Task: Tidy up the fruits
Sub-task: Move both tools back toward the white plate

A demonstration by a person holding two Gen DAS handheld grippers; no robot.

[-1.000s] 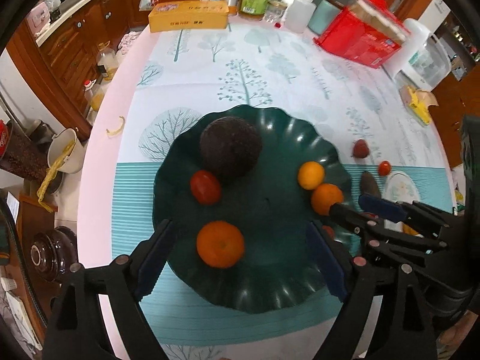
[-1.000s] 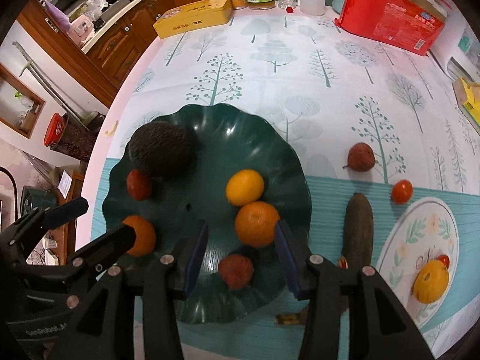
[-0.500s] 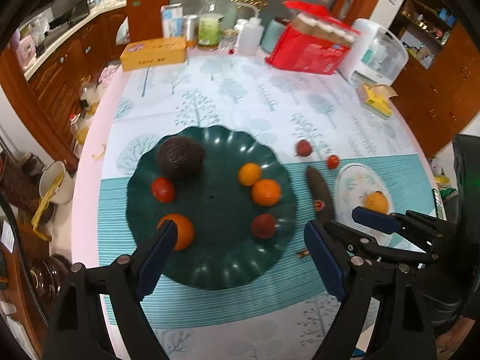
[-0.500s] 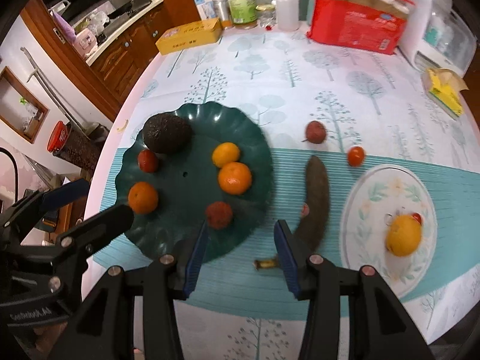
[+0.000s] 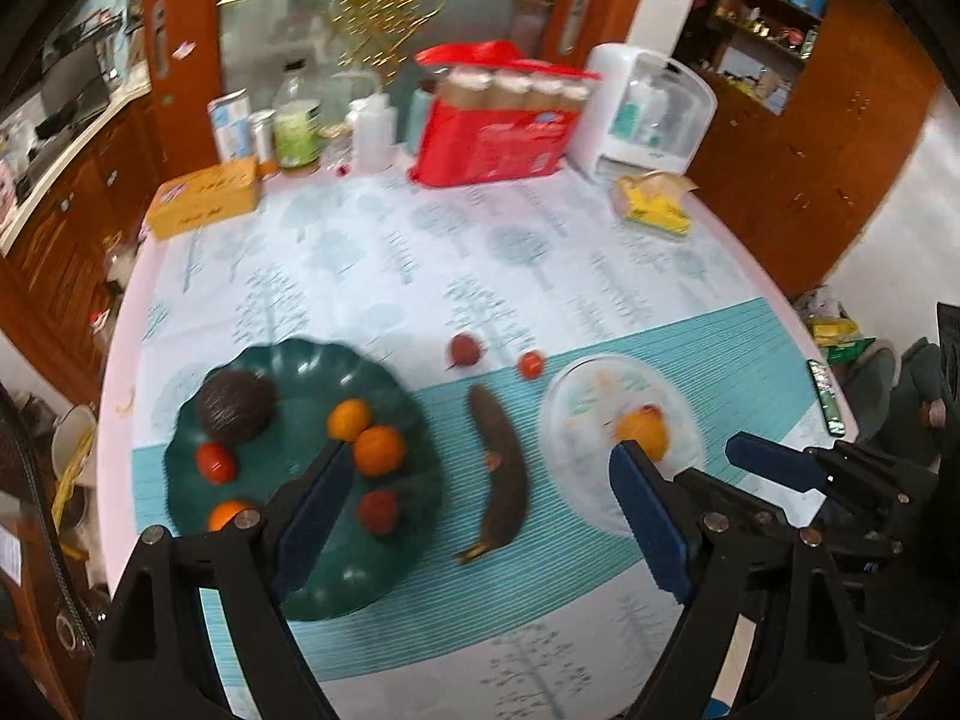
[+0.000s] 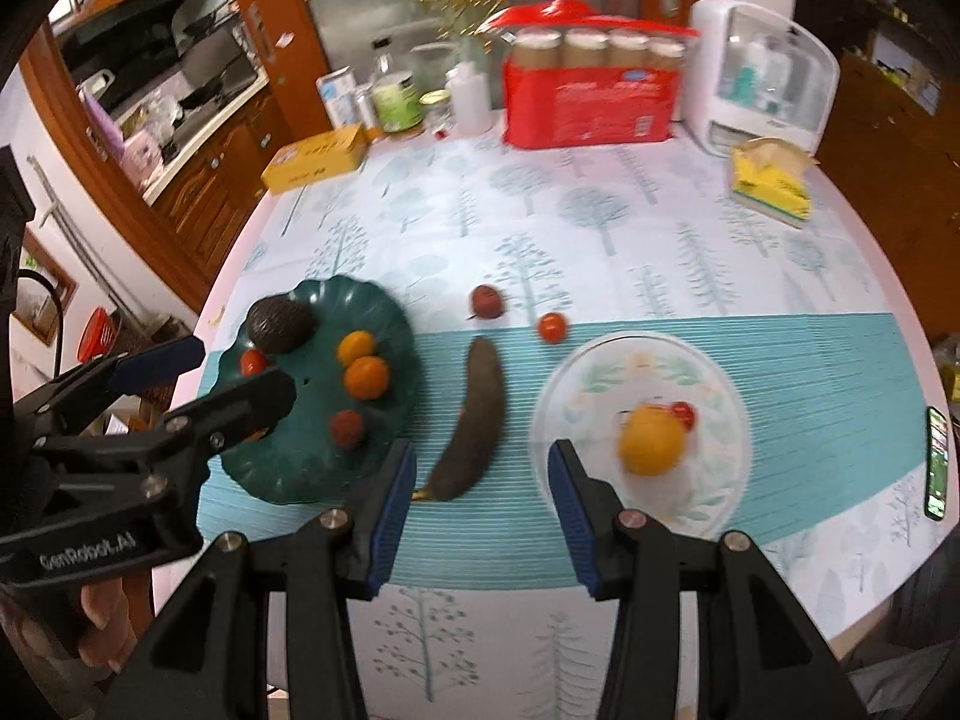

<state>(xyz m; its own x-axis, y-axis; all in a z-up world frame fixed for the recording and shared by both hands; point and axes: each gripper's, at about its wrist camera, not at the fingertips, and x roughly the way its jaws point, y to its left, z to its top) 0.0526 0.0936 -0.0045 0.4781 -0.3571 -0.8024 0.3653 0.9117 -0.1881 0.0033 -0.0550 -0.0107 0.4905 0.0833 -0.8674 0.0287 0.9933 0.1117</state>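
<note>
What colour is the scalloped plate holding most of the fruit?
Dark green plate; clearest in the right wrist view.

Green plate (image 6: pixel 372 306) looks like glossy plastic with a scalloped rim, and the white plate (image 6: pixel 729 468) right of the right gripper is shiny, glazed-looking. Tablecloth (image 6: pixel 600 240) is smooth with a slight sheen. Banana (image 6: pixel 474 420) is dull brown and matt, avocado (image 6: pixel 279 324) rough and dark. Blue pads (image 6: pixel 393 516) look matt and rubbery, cabinets (image 6: pixel 210 180) polished wood.
</note>
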